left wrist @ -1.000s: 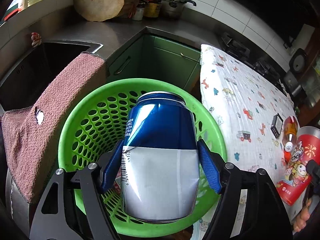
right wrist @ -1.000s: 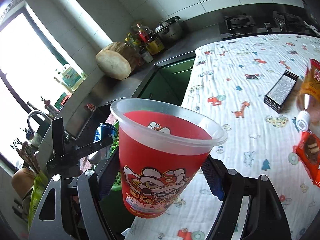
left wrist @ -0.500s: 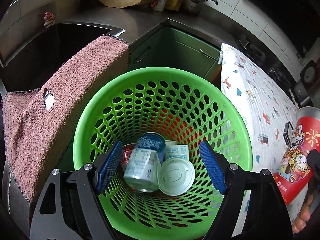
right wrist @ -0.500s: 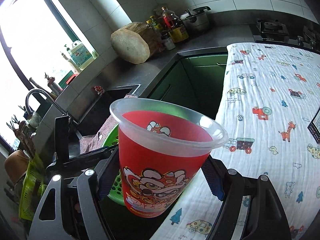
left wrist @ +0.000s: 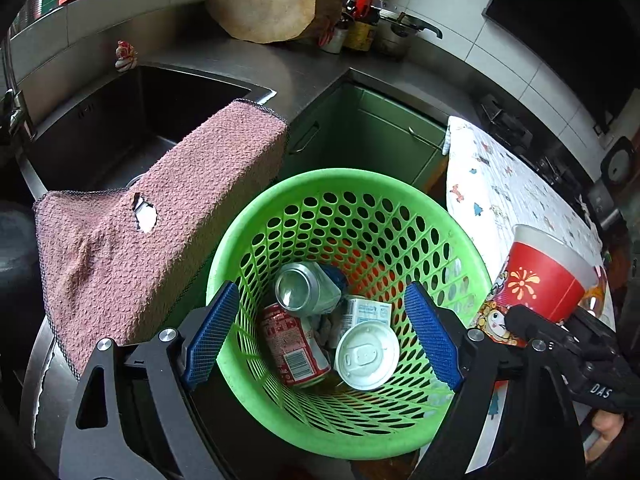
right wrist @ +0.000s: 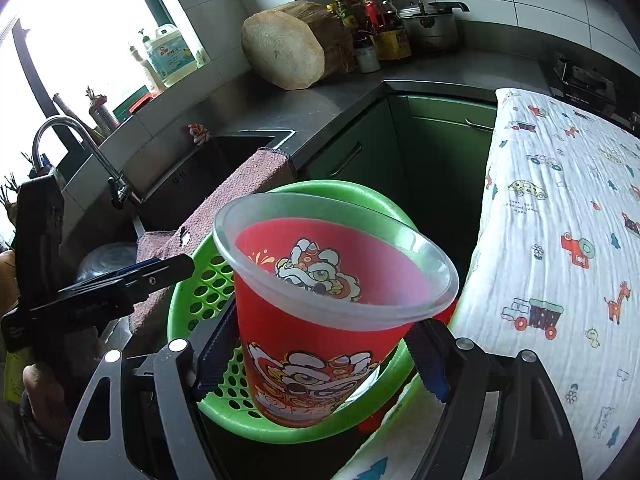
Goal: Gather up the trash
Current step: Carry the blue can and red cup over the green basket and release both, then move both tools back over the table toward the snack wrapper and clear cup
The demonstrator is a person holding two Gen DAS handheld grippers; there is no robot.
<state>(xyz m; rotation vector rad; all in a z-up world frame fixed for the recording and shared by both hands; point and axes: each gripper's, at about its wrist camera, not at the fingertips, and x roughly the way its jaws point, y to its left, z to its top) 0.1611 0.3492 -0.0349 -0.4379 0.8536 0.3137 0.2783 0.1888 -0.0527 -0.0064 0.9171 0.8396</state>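
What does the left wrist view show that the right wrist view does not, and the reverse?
Left wrist view only: the basket's contents, a silver can, a red can, a white lid and a small carton, seen between the open left gripper jaws. Right wrist view only: the faucet, the window, and the right gripper clamping the red cup. Both: the green basket, pink towel, sink and patterned tablecloth.

We see blown-out daylight from the window (right wrist: 80, 32) far left, dim cabinets, sharp focus, dark bowed fisheye edges.
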